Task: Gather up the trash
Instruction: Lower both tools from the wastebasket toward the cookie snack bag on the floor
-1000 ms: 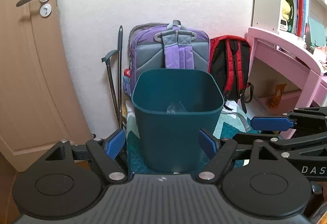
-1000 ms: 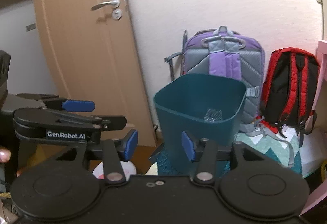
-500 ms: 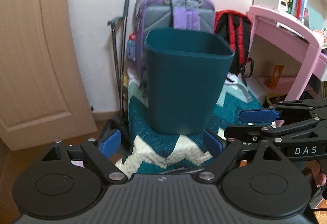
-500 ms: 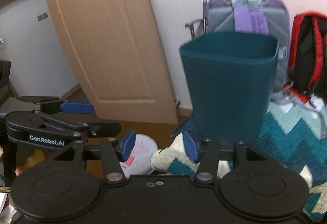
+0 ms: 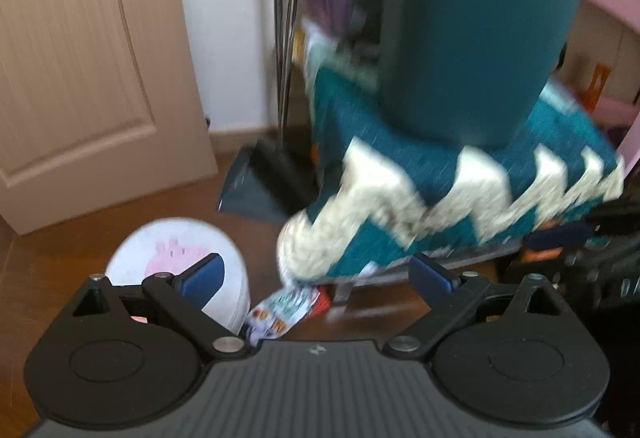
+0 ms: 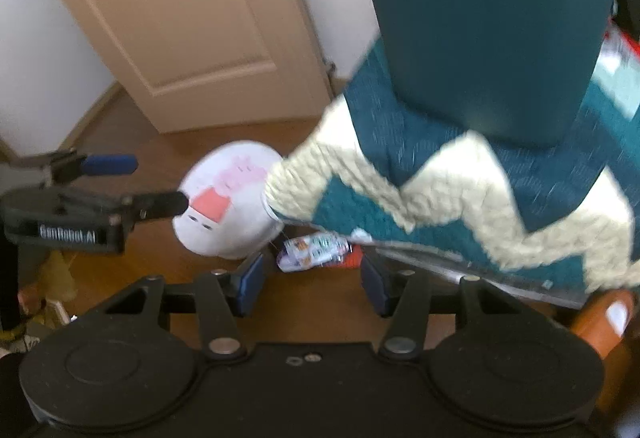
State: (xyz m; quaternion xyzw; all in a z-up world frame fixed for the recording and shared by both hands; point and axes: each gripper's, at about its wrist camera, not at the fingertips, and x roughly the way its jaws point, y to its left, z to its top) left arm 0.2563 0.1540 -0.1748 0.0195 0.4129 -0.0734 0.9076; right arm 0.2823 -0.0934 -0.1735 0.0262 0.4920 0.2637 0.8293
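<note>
A crumpled colourful wrapper [image 5: 284,308] [image 6: 312,252] lies on the wooden floor, just under the edge of a teal-and-cream zigzag blanket [image 5: 400,190] [image 6: 440,190]. The dark teal bin [image 5: 472,30] [image 6: 480,18] stands on that blanket, above both grippers. My left gripper [image 5: 316,274] [image 6: 152,184] is low over the floor, its jaws opening wide with nothing between the pads. My right gripper [image 6: 312,278] is open and empty, and the wrapper shows on the floor beyond the gap between its fingers. The picture is blurred by motion.
A white round item with a pink pig picture [image 5: 176,250] [image 6: 228,198] lies on the floor left of the wrapper. A dark dustpan with a long handle [image 5: 256,182] leans by the wall. A wooden door [image 5: 80,58] is at left. An orange object [image 6: 600,314] sits at right.
Both grippers have dropped from bin-rim height to near the floor and tilted downward. The bin has slid up in both views. The wrapper and the pig item have come into view. The left jaws have widened.
</note>
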